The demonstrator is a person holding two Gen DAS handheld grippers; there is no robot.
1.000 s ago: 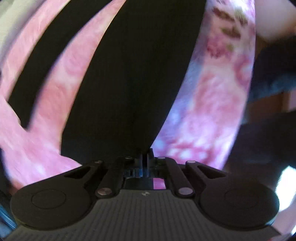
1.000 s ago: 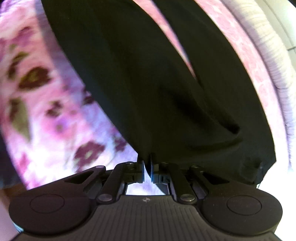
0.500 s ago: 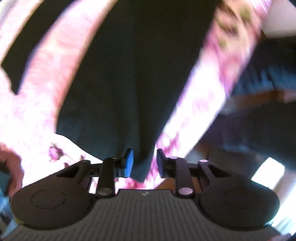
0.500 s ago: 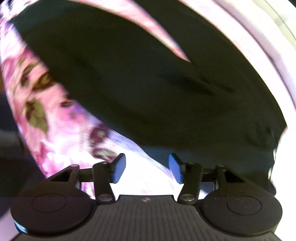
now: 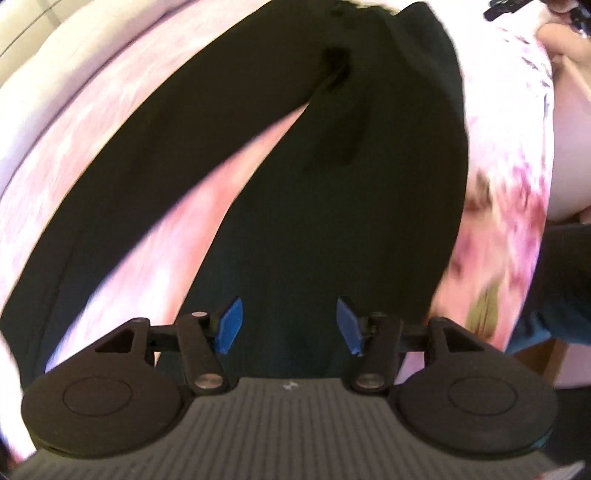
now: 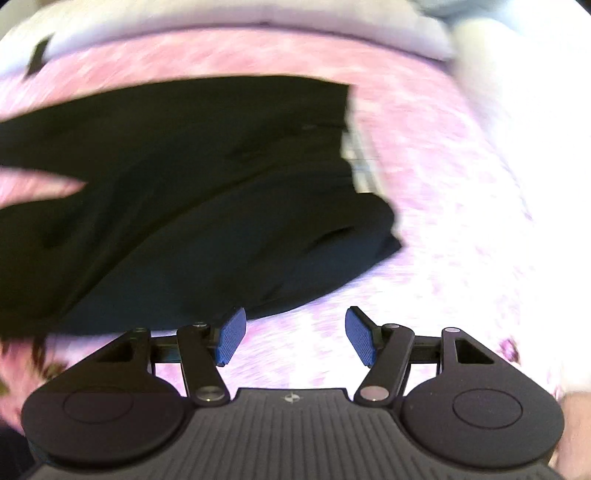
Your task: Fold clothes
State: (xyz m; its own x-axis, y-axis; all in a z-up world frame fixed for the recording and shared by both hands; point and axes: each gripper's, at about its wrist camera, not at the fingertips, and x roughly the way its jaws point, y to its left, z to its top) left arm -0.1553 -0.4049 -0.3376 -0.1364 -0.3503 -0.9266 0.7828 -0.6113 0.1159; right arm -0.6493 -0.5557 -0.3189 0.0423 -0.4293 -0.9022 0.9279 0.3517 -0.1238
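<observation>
While both claws stand spread with nothing between their blue pads, a pair of black trousers (image 5: pixel 332 192) lies laid out on a pink floral bedspread (image 5: pixel 140 229), which serves here as the landmark. In the left wrist view, the left gripper (image 5: pixel 289 325) hangs released right over the near end of one trouser leg, the dark cloth filling the gap between its fingers. From there the two legs run away across the bedspread, parted by a wedge of pink, and meet at the seat farther off. Beyond the bedspread's right edge a dark garment (image 5: pixel 565 280) shows, too blurred to name.

In the right wrist view, the right gripper (image 6: pixel 295 334) is likewise released, over bare bedspread (image 6: pixel 461 221) just beside the trousers' (image 6: pixel 192 192) near edge; its left pad (image 6: pixel 231 336) sits at the hem of the cloth. The waistband end lies to the right, a pale lining (image 6: pixel 356 162) showing there. Past the trousers, at the bedspread's far edge, runs a pale band of bedding (image 6: pixel 240 18).
</observation>
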